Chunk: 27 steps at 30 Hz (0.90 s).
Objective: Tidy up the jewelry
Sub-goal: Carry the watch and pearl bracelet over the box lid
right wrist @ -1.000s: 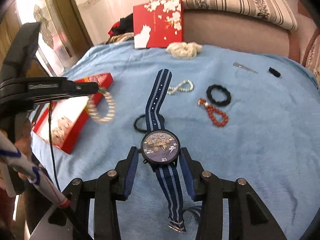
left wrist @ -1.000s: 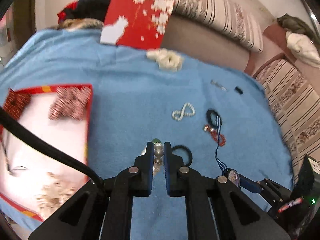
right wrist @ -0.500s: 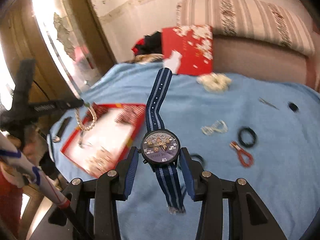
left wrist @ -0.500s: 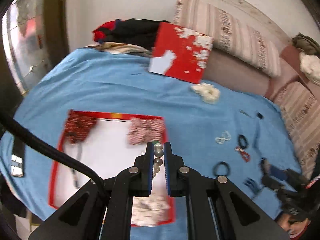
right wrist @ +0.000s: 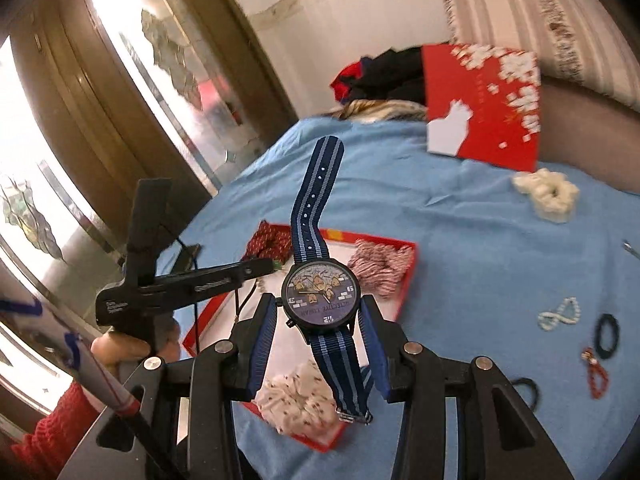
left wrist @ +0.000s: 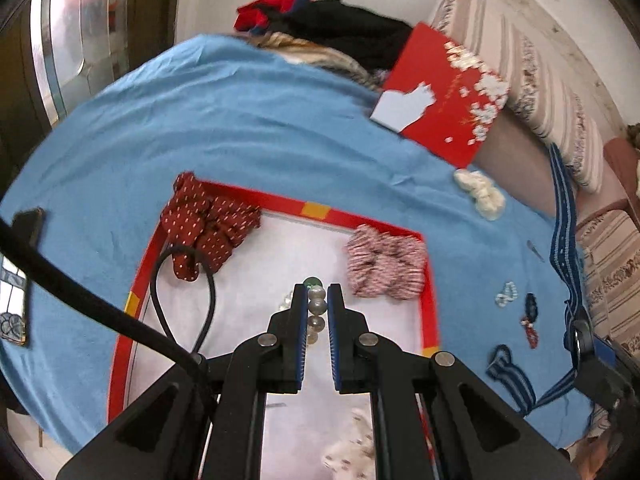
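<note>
Above the red-rimmed, white-lined shallow box [left wrist: 429,312], the left gripper [left wrist: 317,300] pinches a string of pale pearl beads [left wrist: 316,309] between nearly closed jaws. Over that box's near side, the right gripper [right wrist: 320,312] clamps a round black watch with a navy striped fabric strap [right wrist: 322,295], jaws wide around its case.

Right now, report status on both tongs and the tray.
Left tongs shut on pearl bracelet, hovering over red tray. Right tongs shut on watch, short of the tray. Three scrunchies and a black cord already inside; middle bare.
</note>
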### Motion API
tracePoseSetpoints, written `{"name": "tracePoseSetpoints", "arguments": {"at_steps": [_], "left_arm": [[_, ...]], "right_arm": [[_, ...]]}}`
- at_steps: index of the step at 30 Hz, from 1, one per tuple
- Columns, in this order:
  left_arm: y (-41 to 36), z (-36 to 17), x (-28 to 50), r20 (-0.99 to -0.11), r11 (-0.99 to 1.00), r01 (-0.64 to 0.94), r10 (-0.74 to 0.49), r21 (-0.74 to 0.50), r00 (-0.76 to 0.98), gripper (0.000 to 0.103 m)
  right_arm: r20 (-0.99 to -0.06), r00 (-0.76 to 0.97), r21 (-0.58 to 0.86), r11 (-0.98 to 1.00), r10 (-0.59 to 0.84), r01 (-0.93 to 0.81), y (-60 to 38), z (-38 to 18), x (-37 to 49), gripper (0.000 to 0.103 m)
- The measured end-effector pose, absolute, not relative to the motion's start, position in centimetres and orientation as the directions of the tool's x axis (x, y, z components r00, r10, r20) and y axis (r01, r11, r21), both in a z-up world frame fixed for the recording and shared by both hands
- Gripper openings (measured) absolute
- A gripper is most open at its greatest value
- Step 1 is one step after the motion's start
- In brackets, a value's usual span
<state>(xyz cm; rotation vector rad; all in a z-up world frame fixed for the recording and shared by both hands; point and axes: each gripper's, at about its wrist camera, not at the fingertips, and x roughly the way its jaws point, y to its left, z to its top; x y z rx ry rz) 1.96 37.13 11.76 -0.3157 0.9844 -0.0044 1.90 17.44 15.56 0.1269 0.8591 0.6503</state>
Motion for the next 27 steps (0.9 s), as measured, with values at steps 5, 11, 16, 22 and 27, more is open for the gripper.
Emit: {"name": "tracePoseSetpoints", "arguments": {"at_steps": [5,11,16,22,27], "left_arm": [[39.5,9.2,3.3,-0.835,0.948,-0.179,-0.132,-0.264,0.534,0.009],[42.0,7.8,4.1,-0.845,0.946,-0.209,-0.107,-0.249,0.524,0.009],[43.0,6.7,4.4,-0.854,0.942,-0.219,-0.112,-0.254,0.508,0.009],[43.1,5.5,4.6,-0.862,0.939,-0.223,-0.123,-0.261,0.491,0.009],[43.1,5.3,4.5,-0.862,0.937,-0.229,-0.122,-0.263,0.491,0.009]], "right_arm": [[-0.714,0.438,0.315,0.809,0.547,-0.496,20.9,12.9,3.8,0.045],[-0.761,0.391,0.296,0.814,0.517,-0.499,23.9,9.6,6.2,0.045],[-0.795,0.361,0.268,0.817,0.487,-0.511,26.0,7.3,7.2,0.045],[-0.825,0.354,0.213,0.822,0.441,-0.528,27.7,5.5,7.2,0.045],[-0.84,0.354,0.185,0.83,0.412,-0.527,28.0,4.4,7.5,0.046]]}}
